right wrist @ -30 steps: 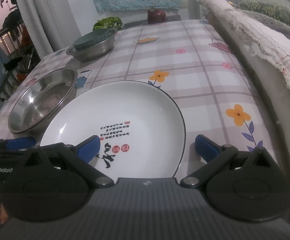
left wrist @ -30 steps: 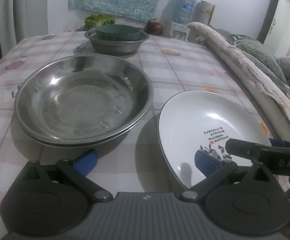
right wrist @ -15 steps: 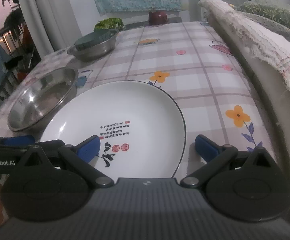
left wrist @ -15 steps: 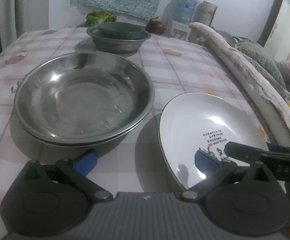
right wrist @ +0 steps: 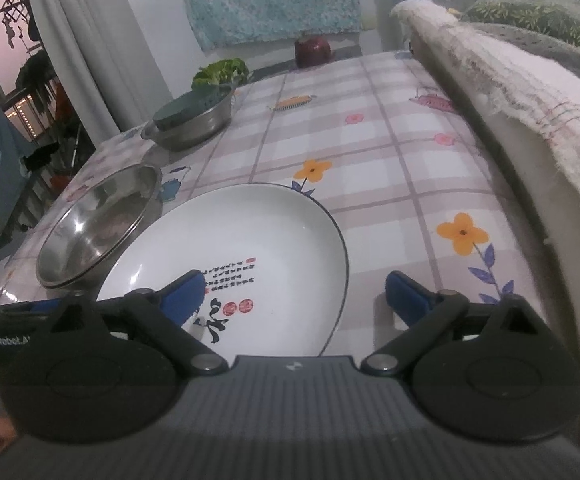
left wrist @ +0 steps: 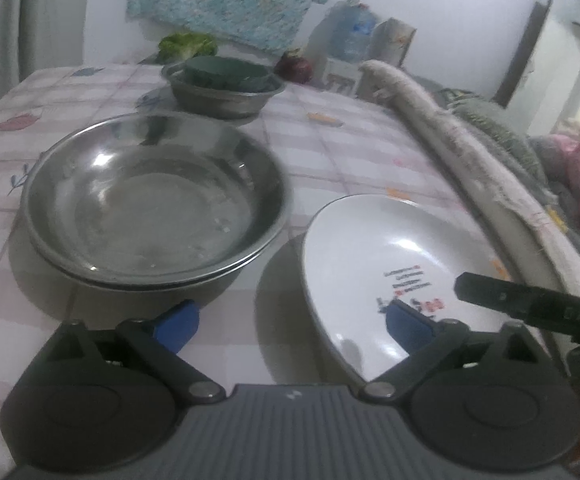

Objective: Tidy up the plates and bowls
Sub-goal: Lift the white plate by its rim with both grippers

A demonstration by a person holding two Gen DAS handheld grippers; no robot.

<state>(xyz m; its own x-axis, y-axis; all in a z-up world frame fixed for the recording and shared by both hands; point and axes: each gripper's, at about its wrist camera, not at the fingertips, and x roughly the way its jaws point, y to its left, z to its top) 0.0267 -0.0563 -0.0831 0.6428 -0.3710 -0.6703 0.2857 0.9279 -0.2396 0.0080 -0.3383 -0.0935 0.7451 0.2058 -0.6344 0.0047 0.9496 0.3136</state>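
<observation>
On the checked tabletop [right wrist: 389,184], the white plate [right wrist: 250,240] lies near, just right of the stacked steel plates [left wrist: 154,204]; a steel bowl [left wrist: 222,96] with a green dish inside sits far back. Both the left hand-held gripper [left wrist: 293,320] and right hand-held gripper [right wrist: 293,292] have just been narrowing, yet stand released, with the white plate's rim between their jaws. Two grips on one slick, shallow plate could tilt it or knock the steel stack

Plate [left wrist: 373,248] lies right of stacked bowls [left wrist: 154,204] on table [left wrist: 349,148].
</observation>
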